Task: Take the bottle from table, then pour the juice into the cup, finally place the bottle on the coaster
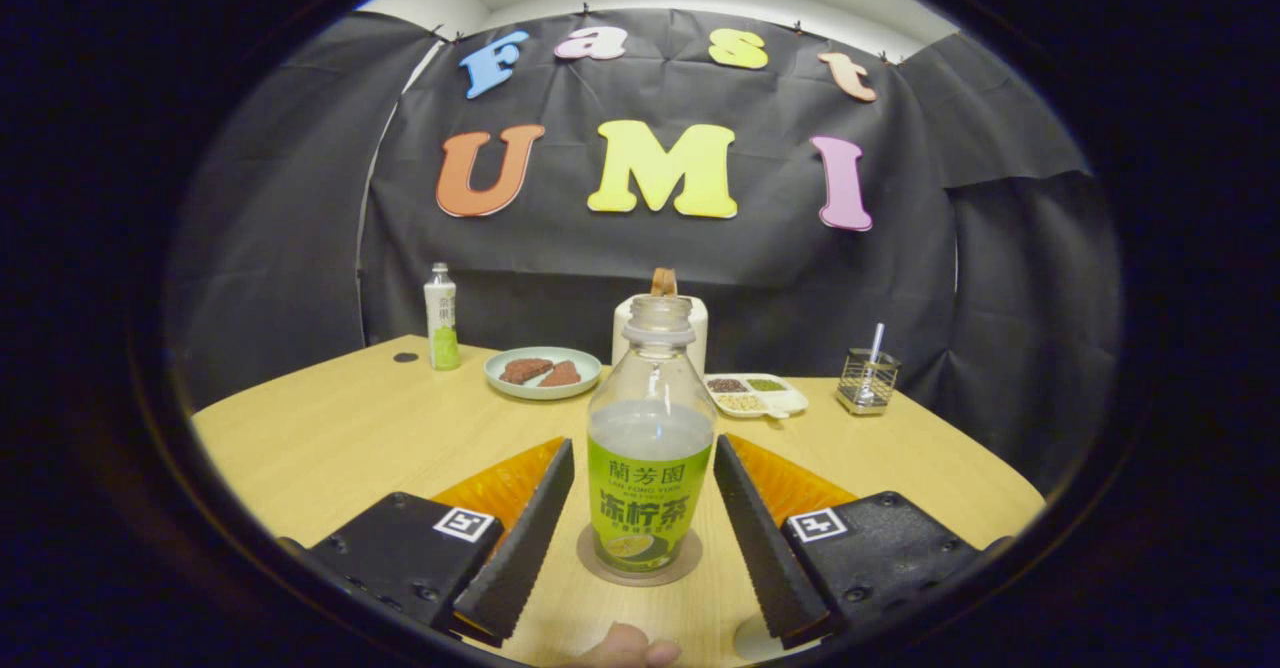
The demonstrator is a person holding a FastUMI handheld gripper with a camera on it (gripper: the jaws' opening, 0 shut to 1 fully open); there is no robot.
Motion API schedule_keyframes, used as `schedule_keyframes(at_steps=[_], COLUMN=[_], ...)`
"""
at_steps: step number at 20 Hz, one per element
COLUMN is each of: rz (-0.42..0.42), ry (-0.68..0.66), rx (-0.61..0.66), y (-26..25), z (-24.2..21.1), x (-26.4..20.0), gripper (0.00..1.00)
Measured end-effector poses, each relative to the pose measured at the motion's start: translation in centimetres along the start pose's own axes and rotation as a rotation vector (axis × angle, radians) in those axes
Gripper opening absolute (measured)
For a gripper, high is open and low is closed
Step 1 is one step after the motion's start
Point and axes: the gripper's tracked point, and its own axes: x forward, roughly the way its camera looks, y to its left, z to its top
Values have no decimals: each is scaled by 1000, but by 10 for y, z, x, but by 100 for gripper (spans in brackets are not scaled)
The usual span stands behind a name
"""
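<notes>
A clear, uncapped bottle [650, 448] with a green label stands upright on a round brown coaster [590, 560], partly filled with pale juice. My gripper [645, 520] is open, one finger on each side of the bottle with a gap on both sides. The fingers [530, 538] do not touch the label. A pale round rim [752, 640] shows by the base of the right finger; I cannot tell if it is the cup.
Beyond the bottle stand a white container with a brown handle [690, 323], a green plate with brown pieces [543, 372], a divided white dish [757, 395], a wire holder [867, 380] and a second bottle [441, 316]. A fingertip [625, 650] shows below the coaster.
</notes>
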Motion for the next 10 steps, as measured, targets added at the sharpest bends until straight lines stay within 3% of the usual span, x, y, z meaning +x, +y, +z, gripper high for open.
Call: schedule_keyframes(at_steps=[3, 7, 10], rz=[-36, -21, -76], ry=[6, -9, -40], rx=[-17, -69, -130], y=[-3, 8, -3], z=[3, 18, 26], x=[-19, -48, -76], gripper=[92, 92, 95])
